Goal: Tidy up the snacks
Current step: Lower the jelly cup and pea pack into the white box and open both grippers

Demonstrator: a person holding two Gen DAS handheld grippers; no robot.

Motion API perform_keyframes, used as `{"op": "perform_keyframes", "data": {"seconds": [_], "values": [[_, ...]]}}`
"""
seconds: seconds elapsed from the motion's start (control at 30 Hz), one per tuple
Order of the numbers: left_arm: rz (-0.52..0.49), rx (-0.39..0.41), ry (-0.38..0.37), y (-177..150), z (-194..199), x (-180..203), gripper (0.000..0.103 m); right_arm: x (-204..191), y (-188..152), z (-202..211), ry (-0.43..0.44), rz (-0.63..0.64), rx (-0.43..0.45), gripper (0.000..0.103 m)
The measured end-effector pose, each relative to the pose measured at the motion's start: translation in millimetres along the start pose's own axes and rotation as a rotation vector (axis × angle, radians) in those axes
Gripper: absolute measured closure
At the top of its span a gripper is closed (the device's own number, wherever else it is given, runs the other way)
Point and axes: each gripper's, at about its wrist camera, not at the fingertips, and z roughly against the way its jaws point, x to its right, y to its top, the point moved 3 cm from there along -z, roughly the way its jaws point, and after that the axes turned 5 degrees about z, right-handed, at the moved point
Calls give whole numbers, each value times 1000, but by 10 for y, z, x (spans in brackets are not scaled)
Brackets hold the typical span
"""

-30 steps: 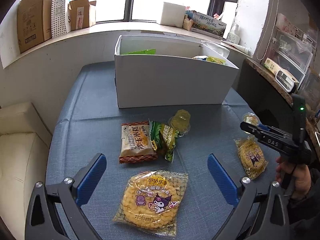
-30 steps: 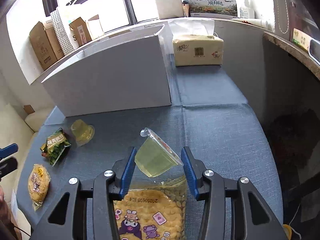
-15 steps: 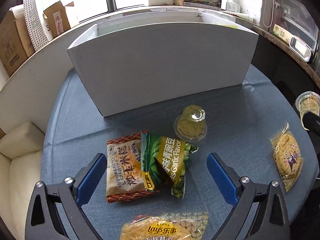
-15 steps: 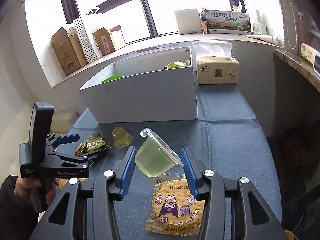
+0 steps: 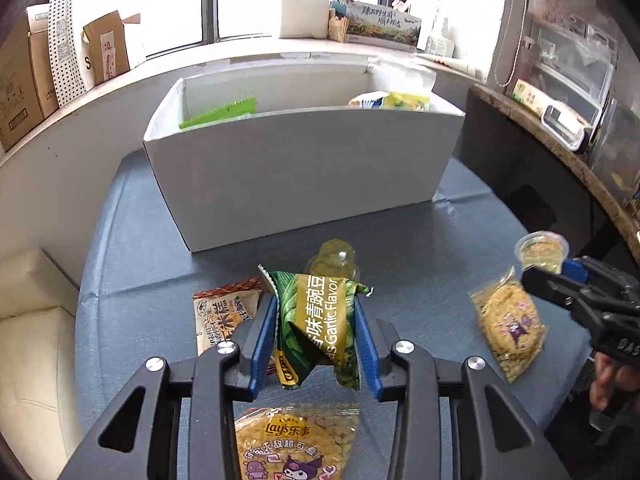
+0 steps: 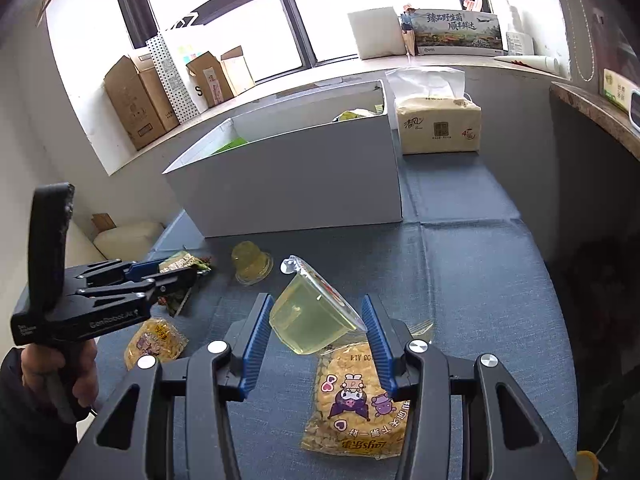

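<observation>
- Since a moment ago the left tongs (image 5: 316,340) have just been closing, and now they pinch the green crinkly pea bag (image 5: 320,320) just above the blue cloth surface (image 5: 132,264).
- The white cardboard box (image 5: 304,176) holds a few snacks; a brown packet (image 5: 224,316), a jelly cup (image 6: 252,266) and two yellow round-cracker bags (image 5: 510,328) wait outside.
- The right tongs (image 6: 314,338) grip a clear jelly cup (image 6: 312,320), not boxed yet.

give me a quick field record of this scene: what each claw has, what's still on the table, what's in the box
left claw: just closed, shut on green pea snack bag
right claw: shut on jelly cup, tilted
on table: second jelly cup, two Lay's corn snack packs, brown corn cake pack
white box: open, some snacks inside
beside box: tissue pack
</observation>
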Motion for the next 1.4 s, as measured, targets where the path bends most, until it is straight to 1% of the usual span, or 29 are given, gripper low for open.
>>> {"op": "perform_keyframes", "data": {"seconds": [0.1,0.23,0.37,0.43,0.6,0.7,0.73,0.8,0.9,1.0,1.03,1.07,1.1,1.13,1.17,1.2,1.23,1.3,1.33,1.4], "values": [[23,56,-31,130,232,-42,61,-60,59,0,19,18,7,53],[68,119,-84,496,475,-67,61,-126,273,22,58,37,36,53],[68,178,-73,872,600,-117,61,-174,640,-16,78,67,72,53],[73,185,-75,1077,616,-149,61,-181,846,-60,84,73,84,53],[62,201,-24,1519,425,-191,61,-182,1351,-257,109,74,110,53],[51,191,-6,1689,225,-241,61,-161,1604,-459,114,81,104,53],[50,176,-6,1721,132,-259,61,-149,1682,-535,117,80,97,53],[42,153,19,1760,-46,-286,61,-122,1816,-696,116,71,80,53],[31,126,45,1758,-239,-314,61,-92,1978,-923,101,69,56,53],[48,100,42,1746,-369,-354,59,-52,2091,-1103,92,69,39,52],[51,88,42,1743,-409,-363,55,-43,2112,-1155,85,68,30,50],[57,78,51,1744,-439,-380,50,-30,2130,-1201,77,63,19,44],[60,69,56,1742,-459,-392,46,-4,2148,-1237,69,50,8,22],[61,65,56,1741,-464,-401,33,23,2155,-1237,58,32,18,7],[61,63,56,1740,-460,-407,15,51,2161,-1216,56,14,40,5],[62,66,59,1740,-446,-414,8,77,2166,-1196,56,0,52,5],[62,77,60,1738,-417,-419,5,99,2163,-1192,54,-12,51,5],[62,78,63,1740,-379,-429,4,135,2143,-1189,57,-27,42,4],[62,79,69,1742,-359,-436,2,145,2130,-1179,59,-29,41,2],[53,91,78,1744,-307,-430,0,148,2116,-1141,57,-26,47,0]]}}
